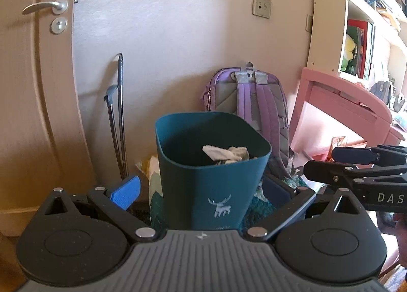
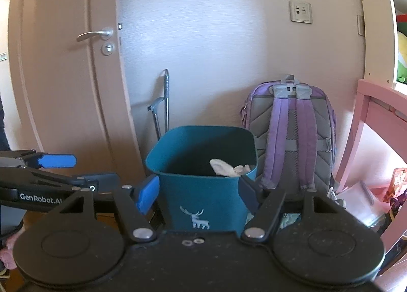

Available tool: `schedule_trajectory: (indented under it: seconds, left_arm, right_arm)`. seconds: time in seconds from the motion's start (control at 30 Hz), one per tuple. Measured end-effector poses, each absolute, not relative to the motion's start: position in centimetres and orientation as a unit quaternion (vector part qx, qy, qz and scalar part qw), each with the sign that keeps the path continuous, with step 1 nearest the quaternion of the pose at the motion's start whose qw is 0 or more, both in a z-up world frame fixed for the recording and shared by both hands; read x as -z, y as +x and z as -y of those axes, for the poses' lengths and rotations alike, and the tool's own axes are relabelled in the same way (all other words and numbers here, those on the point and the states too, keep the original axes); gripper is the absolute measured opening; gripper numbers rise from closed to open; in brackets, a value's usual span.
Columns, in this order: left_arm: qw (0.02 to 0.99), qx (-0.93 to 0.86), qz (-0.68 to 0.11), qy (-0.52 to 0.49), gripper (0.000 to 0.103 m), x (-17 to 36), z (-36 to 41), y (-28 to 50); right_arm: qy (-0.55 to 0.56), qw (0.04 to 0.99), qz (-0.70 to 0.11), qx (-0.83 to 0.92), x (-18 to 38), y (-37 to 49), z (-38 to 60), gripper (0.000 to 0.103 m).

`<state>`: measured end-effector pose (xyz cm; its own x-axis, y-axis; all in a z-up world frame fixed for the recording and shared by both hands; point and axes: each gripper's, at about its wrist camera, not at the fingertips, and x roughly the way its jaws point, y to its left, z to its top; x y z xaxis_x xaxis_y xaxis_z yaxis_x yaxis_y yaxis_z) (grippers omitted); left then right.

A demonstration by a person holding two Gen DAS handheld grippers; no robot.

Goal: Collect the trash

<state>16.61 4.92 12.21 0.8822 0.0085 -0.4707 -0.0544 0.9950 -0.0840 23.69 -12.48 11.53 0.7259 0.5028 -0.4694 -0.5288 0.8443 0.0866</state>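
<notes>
Behind everything is a pale wall with a wooden door (image 2: 66, 68) at the left side and a purple backpack (image 2: 292, 134) leaning on the wall at the right. On the floor before the wall stands the teal bin (image 1: 211, 172), upright, its open mouth pointing up and its long axis vertical. It has a small white deer print on the front wall. Inside the bin, toward the right and back side, lies the crumpled white trash (image 1: 225, 153); I think it is paper or tissue, but the view is not sharp enough to be sure.

My left gripper (image 1: 201, 192) is in front of the bin with the jaws spread very wide, one blue pad at each side of the bin's front. The pads do not press on the bin and nothing is between them except the view of it. My right gripper (image 2: 198, 195) is also opened, a little less wide, and it holds nothing; its pads appear at the two sides of the bin without touching it, as much as I can see. Each gripper is visible from the other camera, side by side. A pink piece of furniture (image 1: 338, 103) stands to the right, just beside the backpack.
</notes>
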Motion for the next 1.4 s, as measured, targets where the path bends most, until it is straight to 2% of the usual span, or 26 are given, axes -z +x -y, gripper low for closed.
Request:
schedule_trajectory:
  seconds: [0.37,1.4]
  left_arm:
    - [0.968,-0.031,-0.239,-0.069,0.103,-12.7,-5.5,14.1]
    - [0.969,-0.031,-0.242,-0.051,0.103,-12.3,-4.1,14.4]
  right_arm:
    - [-0.026,0.927,-0.244,-0.283,-12.0,21.3,12.7,0.069]
    - [-0.008,0.921,-0.255,-0.294,-11.4,21.6,12.8,0.070]
